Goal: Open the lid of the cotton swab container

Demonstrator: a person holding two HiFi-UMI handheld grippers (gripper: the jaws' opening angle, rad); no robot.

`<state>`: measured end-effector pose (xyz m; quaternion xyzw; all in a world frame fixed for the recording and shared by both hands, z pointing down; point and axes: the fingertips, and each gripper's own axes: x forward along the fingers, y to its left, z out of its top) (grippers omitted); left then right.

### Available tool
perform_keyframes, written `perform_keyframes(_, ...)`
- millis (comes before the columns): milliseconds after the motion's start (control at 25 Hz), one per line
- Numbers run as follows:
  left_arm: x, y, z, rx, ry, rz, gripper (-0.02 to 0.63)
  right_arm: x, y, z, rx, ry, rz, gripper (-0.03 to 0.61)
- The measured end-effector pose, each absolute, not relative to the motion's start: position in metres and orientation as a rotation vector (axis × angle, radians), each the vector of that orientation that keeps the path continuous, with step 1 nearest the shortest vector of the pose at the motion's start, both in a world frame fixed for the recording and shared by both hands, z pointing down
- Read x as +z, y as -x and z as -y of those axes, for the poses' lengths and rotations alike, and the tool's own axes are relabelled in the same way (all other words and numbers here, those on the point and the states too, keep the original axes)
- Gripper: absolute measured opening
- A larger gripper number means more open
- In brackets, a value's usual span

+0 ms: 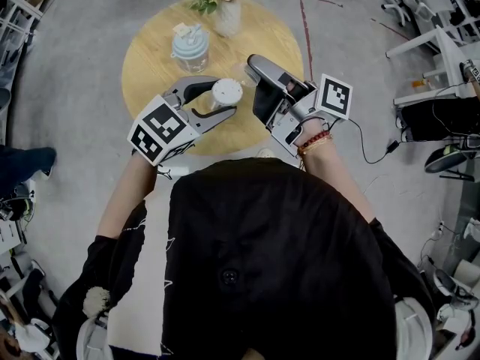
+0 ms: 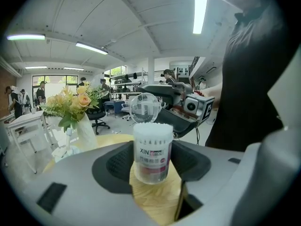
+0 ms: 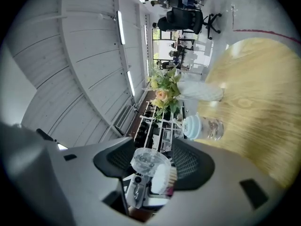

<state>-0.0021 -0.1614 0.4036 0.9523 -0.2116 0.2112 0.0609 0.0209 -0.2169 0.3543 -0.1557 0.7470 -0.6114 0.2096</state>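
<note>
The cotton swab container is a clear cylinder packed with white swabs, standing over the round wooden table. My left gripper is shut on its body, and in the left gripper view the container sits between both dark pads with its top uncovered. The clear round lid hangs just above and behind it. My right gripper is shut on that lid, with the swab-filled container showing right behind it in the right gripper view.
At the table's far edge stands a white vase of flowers. A glass jar with a pale blue lid stands on the table left of the vase. Desks, chairs and cables crowd the floor at the right.
</note>
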Motion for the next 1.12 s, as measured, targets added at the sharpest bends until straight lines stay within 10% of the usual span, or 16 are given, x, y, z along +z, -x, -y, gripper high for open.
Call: perform_keyframes(1120,0.394,-0.004,0.147,0.538,-2.906,0.524,0.256,0.36,-0.046,0.228,-1.647,0.548,-2.113,0.218)
